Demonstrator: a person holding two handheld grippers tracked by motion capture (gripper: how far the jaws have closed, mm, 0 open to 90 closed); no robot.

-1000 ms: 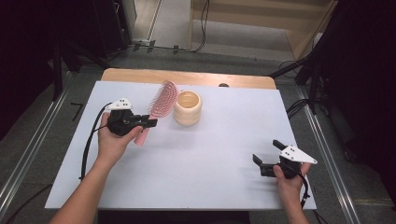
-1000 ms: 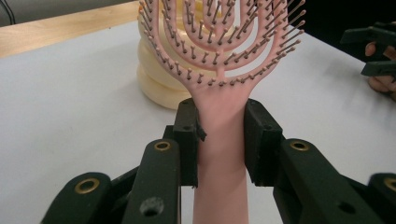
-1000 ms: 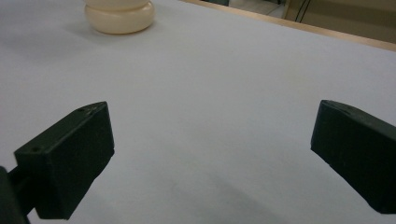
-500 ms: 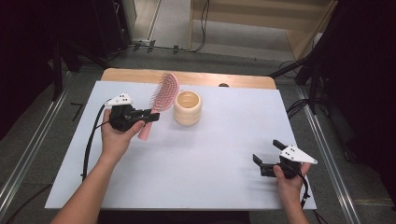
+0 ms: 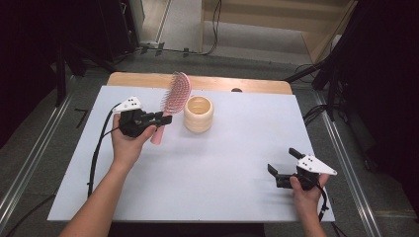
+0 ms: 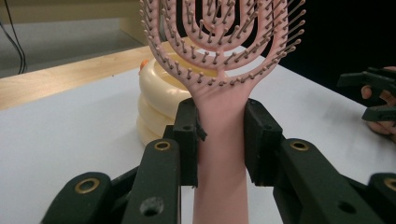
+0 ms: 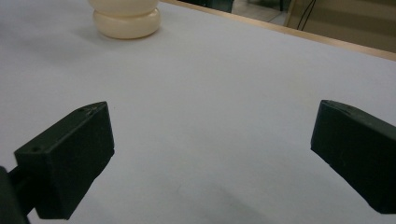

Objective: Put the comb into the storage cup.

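Observation:
A pink hairbrush (image 5: 173, 98) is held upright off the table, head up, just left of a cream ribbed cup (image 5: 198, 114). My left gripper (image 5: 160, 119) is shut on its handle. In the left gripper view the jaws clamp the hairbrush (image 6: 219, 126) handle below the bristled head, with the cup (image 6: 161, 100) right behind it. My right gripper (image 5: 281, 168) rests low at the table's front right, open with nothing between its jaws. In the right gripper view, the right gripper (image 7: 215, 149) faces bare table and the cup (image 7: 125, 16) stands far off.
The white table top (image 5: 222, 163) has a wooden strip (image 5: 143, 79) along its far edge. Floor, cables and dark stands lie beyond it. The other hand and its gripper (image 6: 373, 95) show at the right of the left gripper view.
The left gripper has raised the hairbrush and tipped it more upright, moving it closer to the cup. The right gripper has stayed put.

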